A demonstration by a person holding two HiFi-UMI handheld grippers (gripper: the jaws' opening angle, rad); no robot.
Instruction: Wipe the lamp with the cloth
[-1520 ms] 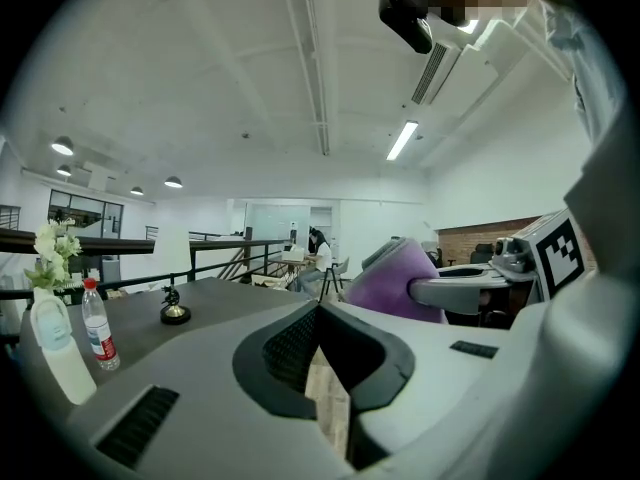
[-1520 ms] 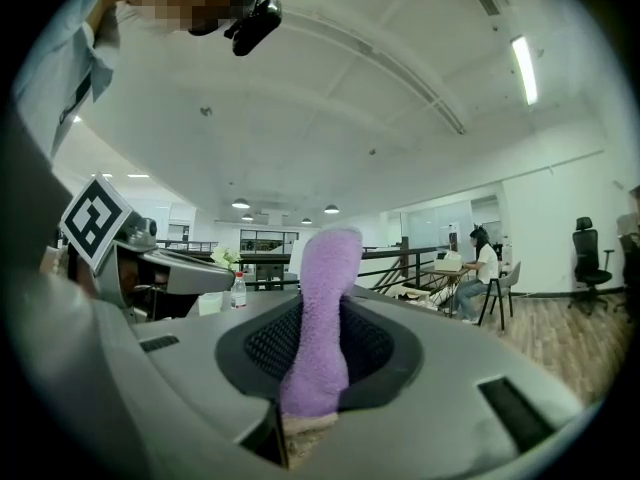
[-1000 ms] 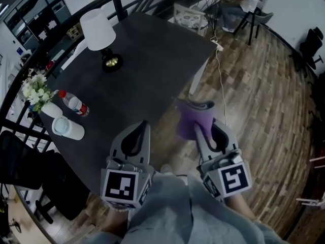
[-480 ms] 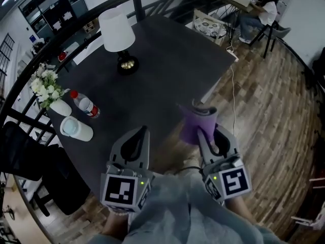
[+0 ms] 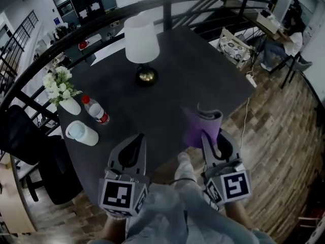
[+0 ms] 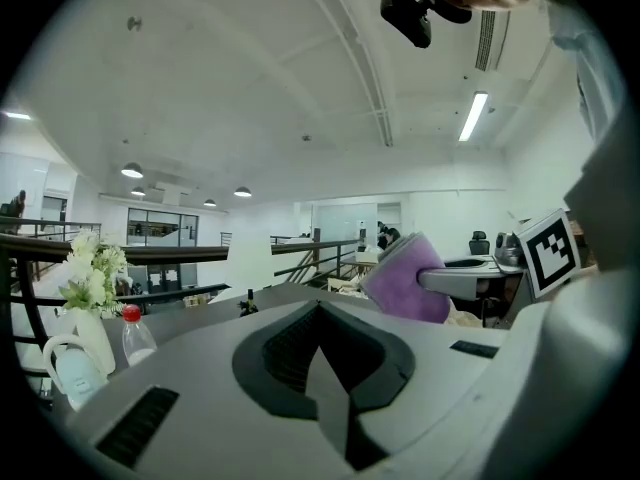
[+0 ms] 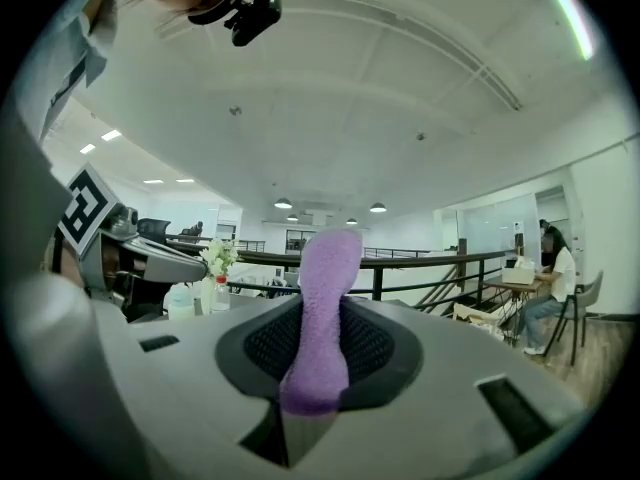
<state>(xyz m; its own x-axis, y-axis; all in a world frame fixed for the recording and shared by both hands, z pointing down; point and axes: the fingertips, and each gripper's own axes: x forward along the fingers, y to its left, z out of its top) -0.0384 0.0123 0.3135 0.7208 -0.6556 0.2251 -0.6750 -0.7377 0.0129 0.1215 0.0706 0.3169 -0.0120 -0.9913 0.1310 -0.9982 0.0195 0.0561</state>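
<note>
The lamp [image 5: 141, 43], with a white shade and a dark round base [image 5: 146, 75], stands on the far part of the dark table [image 5: 167, 93]. A purple cloth [image 5: 201, 127] sticks up from my right gripper [image 5: 210, 138], which is shut on it near the table's front right edge. In the right gripper view the cloth [image 7: 322, 303] rises folded between the jaws. My left gripper [image 5: 133, 147] hovers over the table's near edge, shut and holding nothing. Both grippers are well short of the lamp. The left gripper view shows the cloth [image 6: 404, 278] off to its right.
White flowers in a vase [image 5: 63, 85], a red-capped water bottle [image 5: 95, 109] and a white jug [image 5: 81, 133] stand at the table's left side. A black chair [image 5: 23, 144] is at the left, a railing runs behind the table, and a cable [image 5: 247, 105] trails over the wood floor.
The table and lamp have slid lower and to the right in the head view as I came closer. The cloth stays clamped in the right gripper, and the left gripper is still shut.
</note>
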